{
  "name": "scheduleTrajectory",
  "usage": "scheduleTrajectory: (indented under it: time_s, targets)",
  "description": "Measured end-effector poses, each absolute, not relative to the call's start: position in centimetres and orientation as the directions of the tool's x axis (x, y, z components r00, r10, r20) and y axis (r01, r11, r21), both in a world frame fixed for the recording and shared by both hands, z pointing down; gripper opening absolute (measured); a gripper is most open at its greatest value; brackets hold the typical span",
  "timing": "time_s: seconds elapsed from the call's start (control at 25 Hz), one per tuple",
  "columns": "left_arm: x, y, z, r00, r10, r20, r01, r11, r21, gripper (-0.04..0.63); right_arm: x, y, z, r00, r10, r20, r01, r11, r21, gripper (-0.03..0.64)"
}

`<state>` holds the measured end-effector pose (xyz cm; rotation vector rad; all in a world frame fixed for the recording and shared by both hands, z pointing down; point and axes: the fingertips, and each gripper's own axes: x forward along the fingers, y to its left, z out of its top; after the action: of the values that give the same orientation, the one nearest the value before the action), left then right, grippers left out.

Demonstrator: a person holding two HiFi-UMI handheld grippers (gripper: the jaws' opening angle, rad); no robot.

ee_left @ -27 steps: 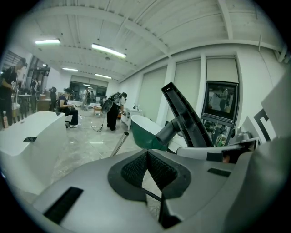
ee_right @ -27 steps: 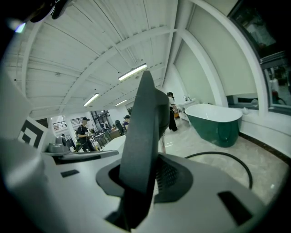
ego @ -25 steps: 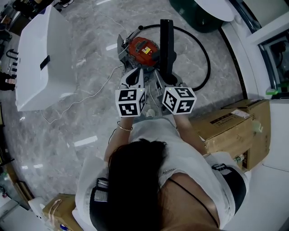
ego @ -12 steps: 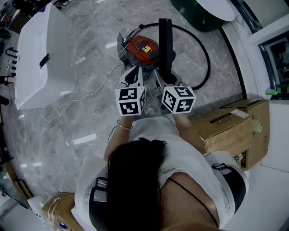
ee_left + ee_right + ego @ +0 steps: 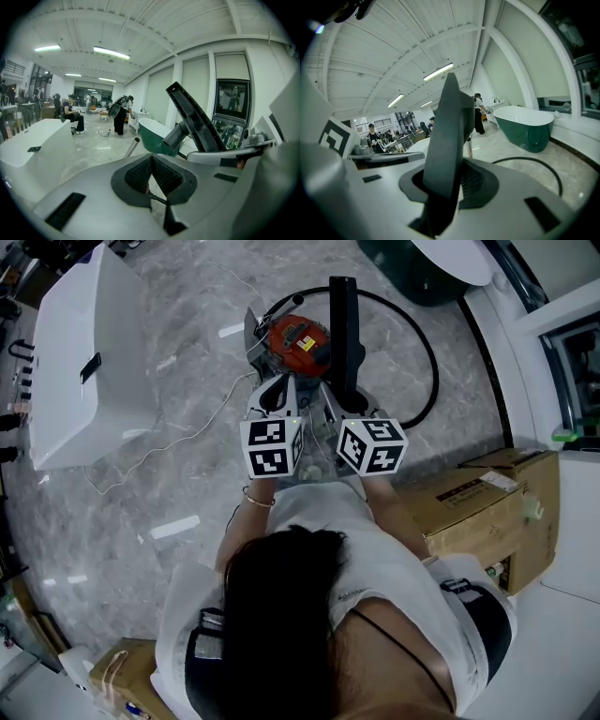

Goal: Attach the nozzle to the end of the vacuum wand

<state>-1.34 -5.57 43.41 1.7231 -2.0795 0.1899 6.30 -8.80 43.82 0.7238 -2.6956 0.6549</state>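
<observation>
The long black nozzle stands up between the jaws of my right gripper, which is shut on its lower part. In the right gripper view the nozzle fills the middle, with the pads pressed against it. My left gripper sits just to its left, shut with nothing in it. In the left gripper view the metal wand end shows just beyond the closed left gripper, with the nozzle up at the right. The red vacuum body lies on the floor ahead.
A black hose loops right of the vacuum. A white bathtub stands at the left and a green tub at the top. A cardboard box sits at the right. A white cable trails across the marble floor.
My left gripper has edged a little forward toward the vacuum, still shut. The right gripper and the nozzle have kept still.
</observation>
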Motion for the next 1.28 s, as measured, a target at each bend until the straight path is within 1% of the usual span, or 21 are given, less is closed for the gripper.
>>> scheduleTrajectory:
  time_s: [0.16,0.36,0.64,0.88,1.28]
  targets:
    - [-2.8,-6.4,43.9,-0.141,-0.894,0.425,-0.959,0.229,0.165,0.003,5.2,-9.8,44.2,-0.836,-0.396,0.379,-0.527,0.773,-0.354,0.114]
    - [-4.2,-7.9,45.3,-0.13,-0.863,0.488,-0.963,0.228,0.146,0.003,4.0,-11.3,44.5,-0.831,-0.4,0.386,-0.533,0.769,-0.352,0.114]
    - [-5.7,-11.1,45.2,-0.108,-0.875,0.472,-0.972,0.194,0.136,0.003,2.3,-14.5,44.6,-0.823,-0.413,0.39,-0.547,0.761,-0.348,0.114]
    - [-8.2,-12.4,45.9,-0.139,-0.861,0.489,-0.98,0.192,0.06,0.003,1.1,-15.9,45.2,-0.814,-0.417,0.404,-0.56,0.749,-0.354,0.114]
    - [-10.8,-15.5,46.8,-0.081,-0.855,0.512,-0.991,0.122,0.048,0.003,-1.4,-18.9,45.1,-0.798,-0.449,0.402,-0.588,0.728,-0.352,0.114]
